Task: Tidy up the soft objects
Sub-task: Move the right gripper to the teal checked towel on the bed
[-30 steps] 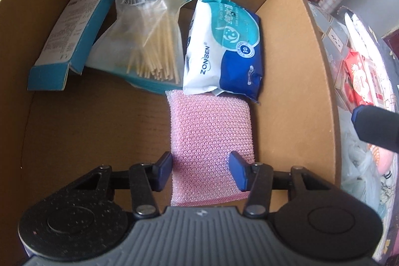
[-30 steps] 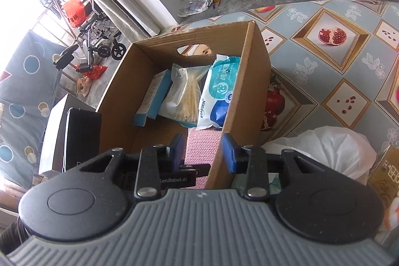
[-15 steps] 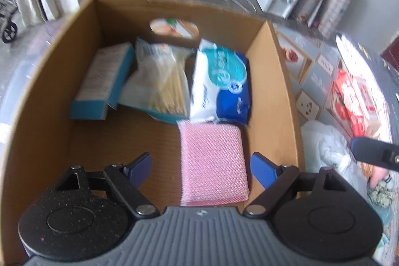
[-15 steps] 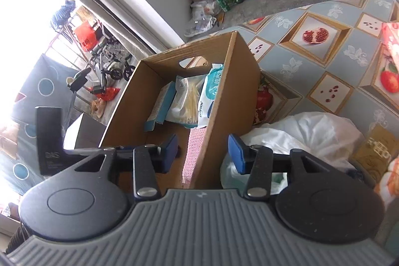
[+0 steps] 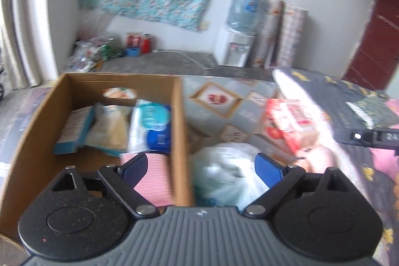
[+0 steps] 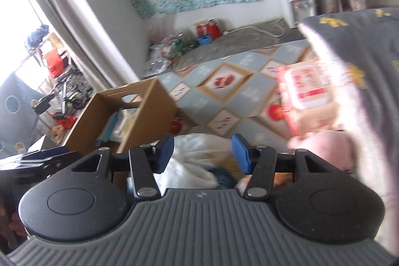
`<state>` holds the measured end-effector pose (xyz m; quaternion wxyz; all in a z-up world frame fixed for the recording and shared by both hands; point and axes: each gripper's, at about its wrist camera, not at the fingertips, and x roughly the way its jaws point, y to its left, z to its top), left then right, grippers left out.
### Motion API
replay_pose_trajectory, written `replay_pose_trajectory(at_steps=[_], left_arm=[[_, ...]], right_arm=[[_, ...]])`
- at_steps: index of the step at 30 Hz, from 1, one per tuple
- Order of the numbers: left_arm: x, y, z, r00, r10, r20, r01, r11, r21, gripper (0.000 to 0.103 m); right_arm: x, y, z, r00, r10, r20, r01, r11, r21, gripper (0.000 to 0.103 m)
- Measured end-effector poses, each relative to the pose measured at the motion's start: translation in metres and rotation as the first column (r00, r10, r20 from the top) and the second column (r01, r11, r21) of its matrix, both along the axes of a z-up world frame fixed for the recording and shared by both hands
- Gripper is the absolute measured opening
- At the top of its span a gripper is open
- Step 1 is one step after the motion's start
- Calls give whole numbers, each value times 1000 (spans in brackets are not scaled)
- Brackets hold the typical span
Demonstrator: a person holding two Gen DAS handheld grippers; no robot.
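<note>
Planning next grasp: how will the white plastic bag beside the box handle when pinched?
The bag looks thin and crumpled, so probably floppy and light. Its glossy film may slip; contents are hidden, so weight is uncertain. Sagging is likely once lifted.

Both wrist cams: box [image 5: 179, 141], downward-angled.

Box wall [image 5: 180, 141] blocks sideways; white bag [image 5: 224, 176] crowds beside it.

A brown cardboard box [image 5: 179, 141] is holding a pink sponge [image 5: 157, 178] and a white-and-blue wipes pack [image 5: 149, 129]. A white plastic bag [image 5: 224, 173] is lying on the grey-blue, pomegranate-patterned cloth [image 6: 224, 81] beside a red-and-white pack [image 6: 306, 94].
</note>
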<state>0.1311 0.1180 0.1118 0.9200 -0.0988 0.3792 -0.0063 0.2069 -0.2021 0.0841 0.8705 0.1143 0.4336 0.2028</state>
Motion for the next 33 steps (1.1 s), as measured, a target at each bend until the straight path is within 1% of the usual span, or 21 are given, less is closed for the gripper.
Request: replay_pose_trajectory(at_steps=[3,5,11,15,18,21,23,25,27,28,29,31,33], left_arm=[[-6,-36,-3,997,-70,42,71,997,-33,94],[-7,-59,-12,992,-114,61,116,992,-42,94],[-21,-120,-34,967,-229,111,233,972,-23,93],[-36,-158,-53,937,-329,119,333,943,-20,91],[-49,-188,-68,908,-404,109,406,914,0,90],[-55,-213,-82,883,-460,95,462,887,4,83],[-60,-228,-91,865,-494,87,496,869,3,82],[-68,-241,-100,850,-522,75,523,852,-2,80],[-72,-251,-111,836,-547,51,548,836,-14,71],[-73,-256,-116,832,-554,38,555,832,-18,69],[-74,-261,-122,832,-554,24,555,832,-22,65],[-74,-265,-134,832,-555,-6,555,832,-32,62],[-72,-268,-146,835,-549,-31,547,836,-45,58]], right_arm=[[-12,-34,-2,999,-51,-8,51,999,-18,52],[-20,-54,-6,997,-77,-19,77,997,-29,52],[-46,-95,-25,989,-139,-58,137,990,-41,52],[-66,-114,-42,983,-160,-87,155,986,-58,52],[-78,-126,-54,979,-168,-112,159,983,-88,52],[-84,-136,-66,975,-172,-140,159,982,-97,52],[-88,-140,-71,976,-154,-152,139,985,-105,52],[-91,-140,-75,981,-115,-157,98,989,-113,52],[-90,-135,-79,985,-60,-162,40,992,-122,52],[-88,-133,-81,985,-30,-168,8,992,-125,52],[-85,-130,-84,985,-1,-173,-22,991,-132,52],[-79,-122,-91,982,61,-181,-89,985,-151,51],[-70,-116,-102,976,89,-198,-126,975,-181,51]])
